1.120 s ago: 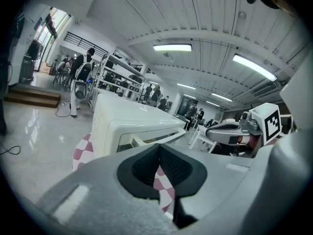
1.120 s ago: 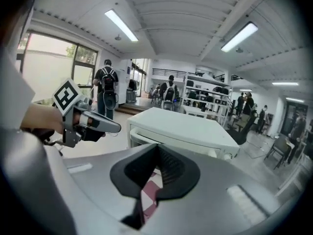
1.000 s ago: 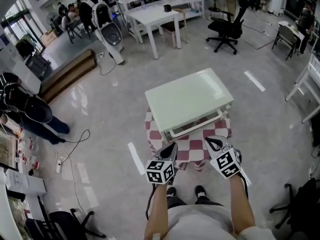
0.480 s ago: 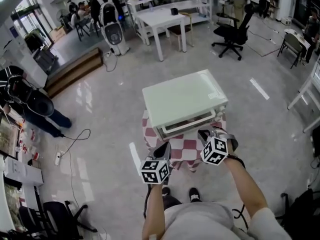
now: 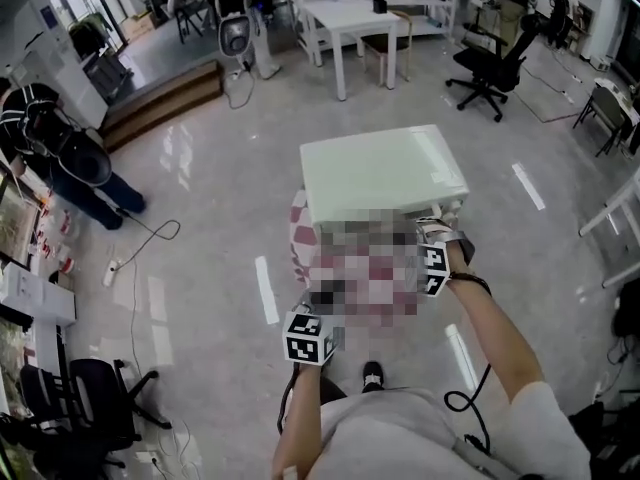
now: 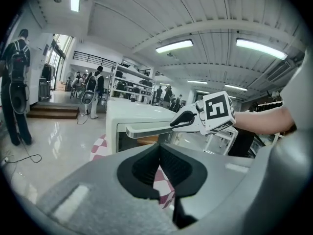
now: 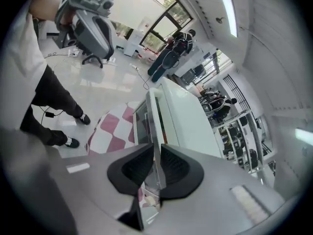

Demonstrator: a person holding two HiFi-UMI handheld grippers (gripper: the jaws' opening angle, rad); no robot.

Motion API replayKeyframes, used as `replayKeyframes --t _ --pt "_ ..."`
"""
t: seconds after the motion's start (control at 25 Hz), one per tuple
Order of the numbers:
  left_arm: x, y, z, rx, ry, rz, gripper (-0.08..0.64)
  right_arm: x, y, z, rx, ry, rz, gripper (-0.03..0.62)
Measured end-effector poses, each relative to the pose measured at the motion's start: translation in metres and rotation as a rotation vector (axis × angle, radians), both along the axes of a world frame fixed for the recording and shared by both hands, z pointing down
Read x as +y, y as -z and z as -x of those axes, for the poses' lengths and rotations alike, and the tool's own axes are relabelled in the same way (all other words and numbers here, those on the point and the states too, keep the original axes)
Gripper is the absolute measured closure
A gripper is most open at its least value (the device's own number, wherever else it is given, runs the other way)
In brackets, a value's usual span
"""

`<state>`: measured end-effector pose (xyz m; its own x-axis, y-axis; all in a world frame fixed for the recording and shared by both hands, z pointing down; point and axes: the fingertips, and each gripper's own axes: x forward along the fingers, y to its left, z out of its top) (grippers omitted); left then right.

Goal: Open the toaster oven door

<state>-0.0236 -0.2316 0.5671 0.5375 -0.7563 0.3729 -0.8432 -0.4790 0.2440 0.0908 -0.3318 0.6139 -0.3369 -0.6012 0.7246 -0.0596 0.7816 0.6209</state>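
The pale green toaster oven (image 5: 380,173) stands on a small table under a red-and-white checked cloth (image 5: 299,236). Its front is partly hidden by a mosaic patch in the head view. My right gripper (image 5: 432,234) is at the right end of the oven's door handle (image 6: 146,129). In the right gripper view the handle (image 7: 153,116) runs between the jaws of my right gripper (image 7: 157,166), which are opening, and it fills most of the narrow gap. My left gripper (image 5: 320,303) hangs in front of the table, below the oven, shut with nothing in it; its pads (image 6: 146,168) meet.
A person in black (image 5: 60,158) stands at the far left near a floor cable and power strip (image 5: 110,268). White tables (image 5: 360,18) and an office chair (image 5: 495,63) stand behind the oven. Another chair (image 5: 80,398) is at the lower left.
My right gripper has moved up and forward from the table's front edge to the oven's door handle. The left gripper has stayed low in front of the table.
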Motion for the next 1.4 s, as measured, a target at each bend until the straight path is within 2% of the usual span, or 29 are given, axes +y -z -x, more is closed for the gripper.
replayKeyframes --t 0.32,0.48,0.6,1.4 --pt "0.01 -0.001 0.036 0.003 0.099 0.013 0.554 -0.017 -0.019 0.001 0.171 0.078 -0.027 0.463" --pt "0.015 -0.004 0.046 0.007 0.129 0.019 0.554 -0.028 -0.031 0.004 0.233 0.094 -0.07 0.465" --pt "0.02 -0.008 0.049 0.007 0.14 0.029 0.554 -0.032 -0.034 0.004 0.281 0.107 -0.113 0.494" --pt "0.022 -0.019 0.037 0.023 0.16 0.036 0.554 -0.017 -0.037 0.005 0.266 0.099 -0.112 0.499"
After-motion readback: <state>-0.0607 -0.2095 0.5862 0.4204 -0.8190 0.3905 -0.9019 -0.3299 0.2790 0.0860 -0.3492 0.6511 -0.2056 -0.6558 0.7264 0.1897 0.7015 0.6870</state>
